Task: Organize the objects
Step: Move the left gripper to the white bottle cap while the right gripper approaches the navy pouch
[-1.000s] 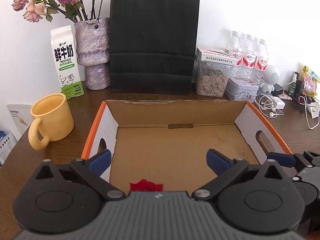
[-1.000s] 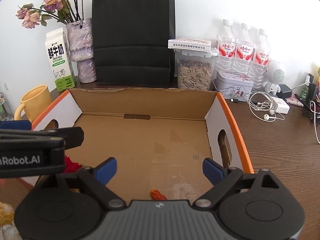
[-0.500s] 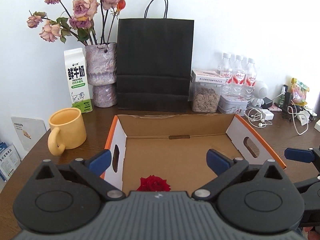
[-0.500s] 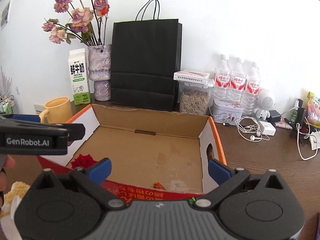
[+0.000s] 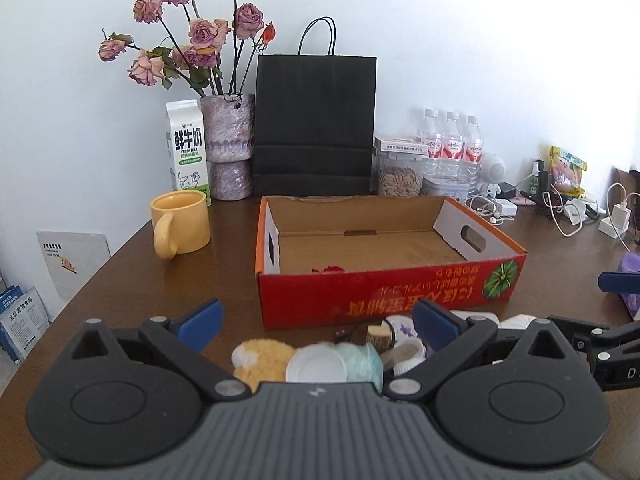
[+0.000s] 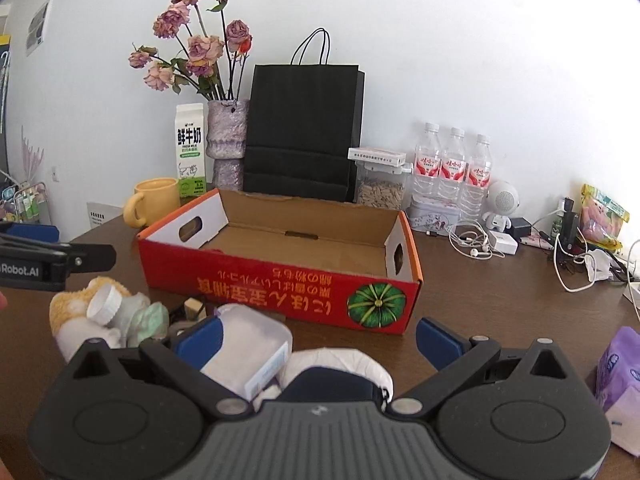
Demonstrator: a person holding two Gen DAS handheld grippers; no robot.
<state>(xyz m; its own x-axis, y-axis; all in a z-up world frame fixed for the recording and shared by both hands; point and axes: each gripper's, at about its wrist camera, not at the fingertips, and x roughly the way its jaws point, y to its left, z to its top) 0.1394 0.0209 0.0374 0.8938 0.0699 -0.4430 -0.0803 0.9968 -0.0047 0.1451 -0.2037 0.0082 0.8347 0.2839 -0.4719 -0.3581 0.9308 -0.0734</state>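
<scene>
Both the left gripper and the right gripper stand spread wide with nothing clamped, the right one's jaws having just been opening. Just ahead of their blue tips lies a loose heap of small items, a yellow plush, a white-capped bottle and what may be a pale lidded tub. Beyond the heap sits the shallow cardboard box, red-fronted with a green pumpkin print, orange-rimmed, a red rose lying inside near its front wall.
</scene>
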